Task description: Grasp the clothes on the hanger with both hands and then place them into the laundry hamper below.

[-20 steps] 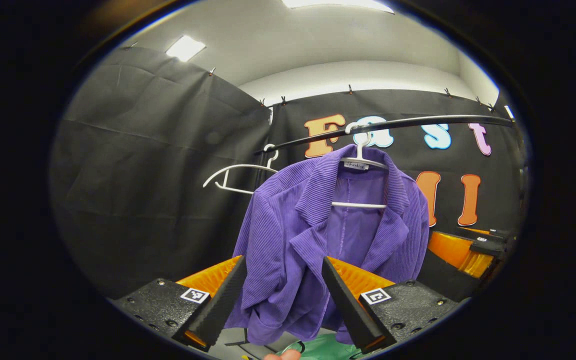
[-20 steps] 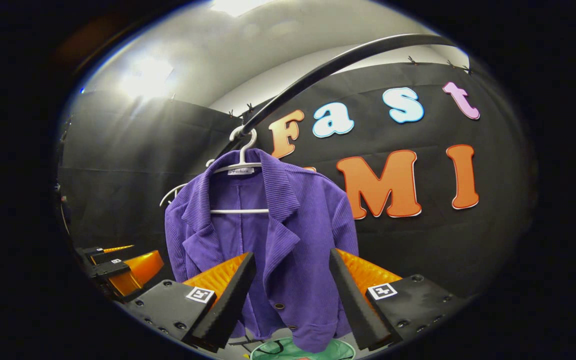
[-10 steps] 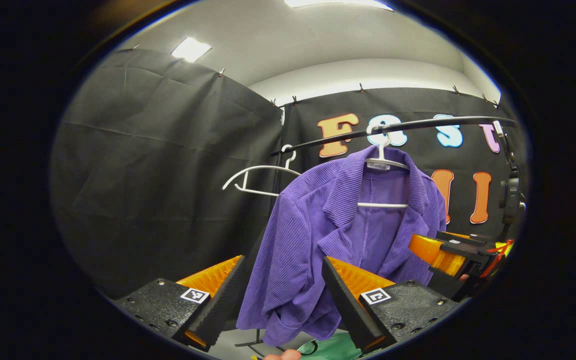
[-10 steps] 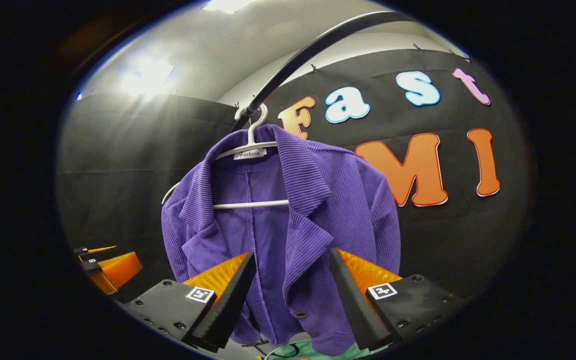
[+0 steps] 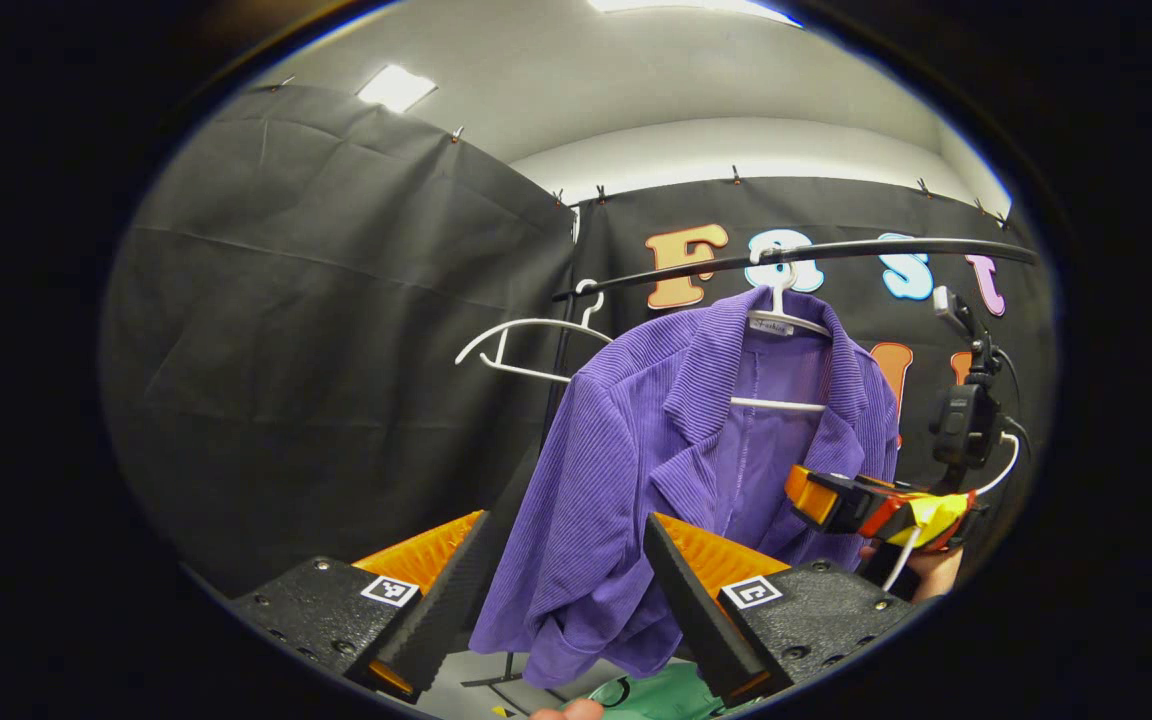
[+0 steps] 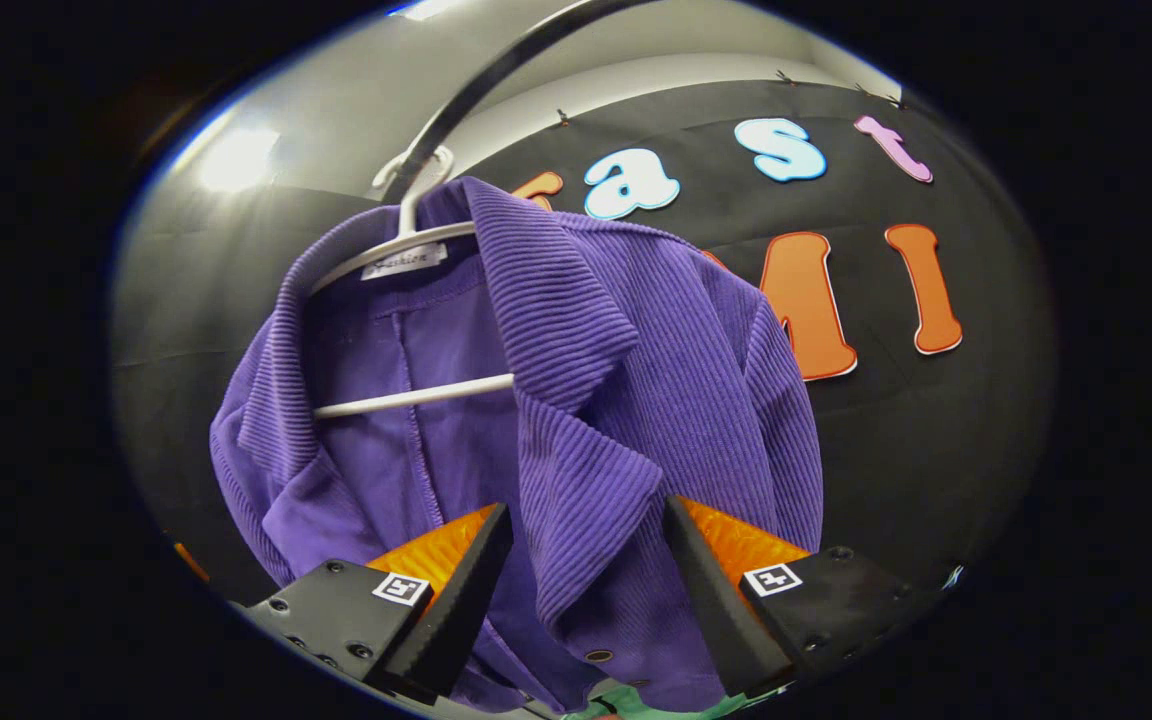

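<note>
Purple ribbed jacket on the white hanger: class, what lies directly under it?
Below the purple ribbed jacket a green fabric laundry hamper peeks out on the pale floor. Most of the hamper, including its inside, is hidden by the jacket's hem and the left gripper.

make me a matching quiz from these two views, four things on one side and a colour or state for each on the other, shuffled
Things:
1. corduroy jacket
2. spare hanger
3. laundry hamper
4. clothes rail

Colour or state:
A. green, low between the tongs
B. black, carrying both hangers
C. purple, hanging on a white hanger
D. white, with nothing on it

Pairs: 1-C, 2-D, 3-A, 4-B
</note>
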